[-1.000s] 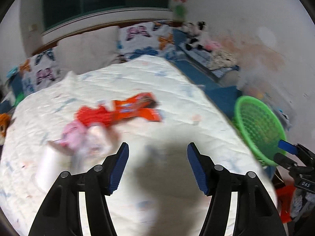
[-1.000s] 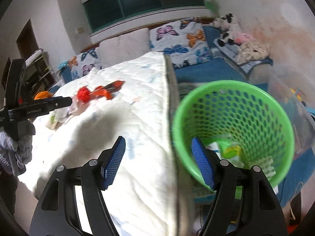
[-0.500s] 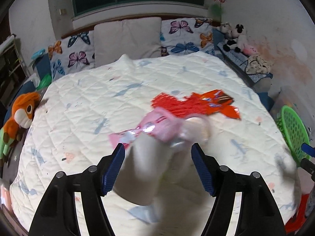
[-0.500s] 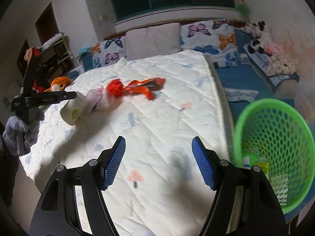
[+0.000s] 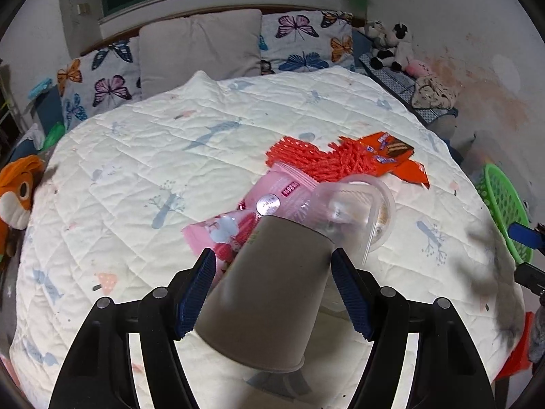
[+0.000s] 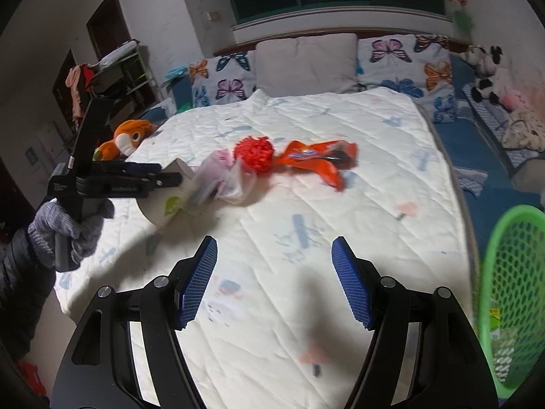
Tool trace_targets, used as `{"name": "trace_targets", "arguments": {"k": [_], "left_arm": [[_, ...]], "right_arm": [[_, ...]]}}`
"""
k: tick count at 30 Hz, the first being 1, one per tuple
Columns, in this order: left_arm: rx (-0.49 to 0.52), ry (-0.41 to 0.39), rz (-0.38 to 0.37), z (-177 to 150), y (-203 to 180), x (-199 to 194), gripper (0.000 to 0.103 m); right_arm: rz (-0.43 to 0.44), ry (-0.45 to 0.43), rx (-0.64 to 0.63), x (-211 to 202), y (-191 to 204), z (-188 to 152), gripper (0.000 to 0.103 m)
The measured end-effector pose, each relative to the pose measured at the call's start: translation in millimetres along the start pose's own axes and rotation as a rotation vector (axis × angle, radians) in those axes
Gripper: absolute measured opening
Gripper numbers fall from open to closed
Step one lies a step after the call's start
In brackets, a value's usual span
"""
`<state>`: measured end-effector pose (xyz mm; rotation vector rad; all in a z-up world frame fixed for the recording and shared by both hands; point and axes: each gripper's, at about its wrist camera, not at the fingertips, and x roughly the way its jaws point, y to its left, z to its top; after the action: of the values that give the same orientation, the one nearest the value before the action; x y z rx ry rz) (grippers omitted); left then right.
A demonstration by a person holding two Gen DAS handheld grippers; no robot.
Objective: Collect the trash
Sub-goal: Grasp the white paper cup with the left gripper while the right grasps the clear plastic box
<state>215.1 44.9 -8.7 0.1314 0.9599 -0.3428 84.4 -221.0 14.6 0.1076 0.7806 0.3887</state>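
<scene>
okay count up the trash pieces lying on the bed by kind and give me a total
Paper cup: 1
Clear plastic cup: 1
Pink wrapper: 1
Orange snack wrapper: 1
Red fuzzy cloth: 1
Total: 5

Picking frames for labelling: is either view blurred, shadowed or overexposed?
Left wrist view: paper cup soft, very close to the lens; bed sharp, fisheye-bowed, bright below. Right wrist view: cup and pink wrapper motion-smeared; a dark shadow on the quilt beyond the right gripper; basket blurred.
</scene>
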Motion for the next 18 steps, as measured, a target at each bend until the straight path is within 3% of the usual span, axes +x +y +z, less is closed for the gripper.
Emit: {"name": "trace_targets", "arguments": {"k": [10,18], "left_arm": [[-0.001,-0.035,-0.022,-8,2,-3,0.062],[-0.061,-0.095,-0.03,-17,14,-28,0.058]], "right_arm": [[0.075,0.027,0.031,25,14,18,0.069],[0.15,0.054,0.04,51,35,32,0.062]]}}
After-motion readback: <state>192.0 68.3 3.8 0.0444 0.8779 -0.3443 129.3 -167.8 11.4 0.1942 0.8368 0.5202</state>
